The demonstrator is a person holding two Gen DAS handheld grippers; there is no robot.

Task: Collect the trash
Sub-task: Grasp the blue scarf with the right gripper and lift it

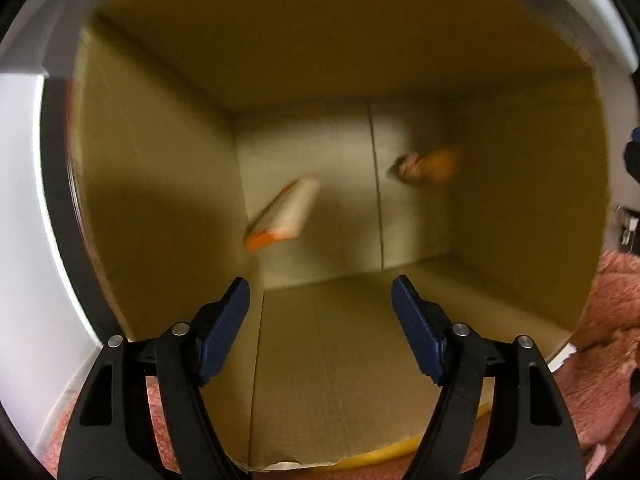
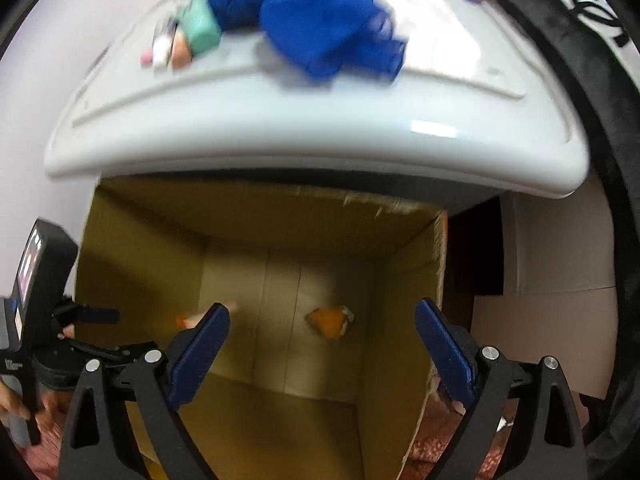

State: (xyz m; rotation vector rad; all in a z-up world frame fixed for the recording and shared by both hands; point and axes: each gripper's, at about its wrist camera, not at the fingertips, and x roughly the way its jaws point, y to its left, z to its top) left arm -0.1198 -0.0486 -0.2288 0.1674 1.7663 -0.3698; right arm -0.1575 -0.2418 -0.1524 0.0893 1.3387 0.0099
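Observation:
An open cardboard box (image 1: 152, 200) fills the left wrist view, and I look down into it. A white and orange packet (image 1: 286, 214), blurred, is inside the box by the left wall. A crumpled orange piece of trash (image 1: 430, 166) lies on the box floor at the right. My left gripper (image 1: 320, 300) is open and empty above the box mouth. In the right wrist view the same box (image 2: 400, 320) shows the orange trash (image 2: 330, 320) and the packet (image 2: 188, 318), partly hidden by a finger. My right gripper (image 2: 322, 324) is open and empty over the box.
A white table top (image 2: 280, 132) overhangs the far edge of the box, with blue cloth (image 2: 324, 20) and small items on it. The left hand-held gripper's body (image 2: 36, 308) is at the left. A pink rug (image 1: 616, 320) lies around the box.

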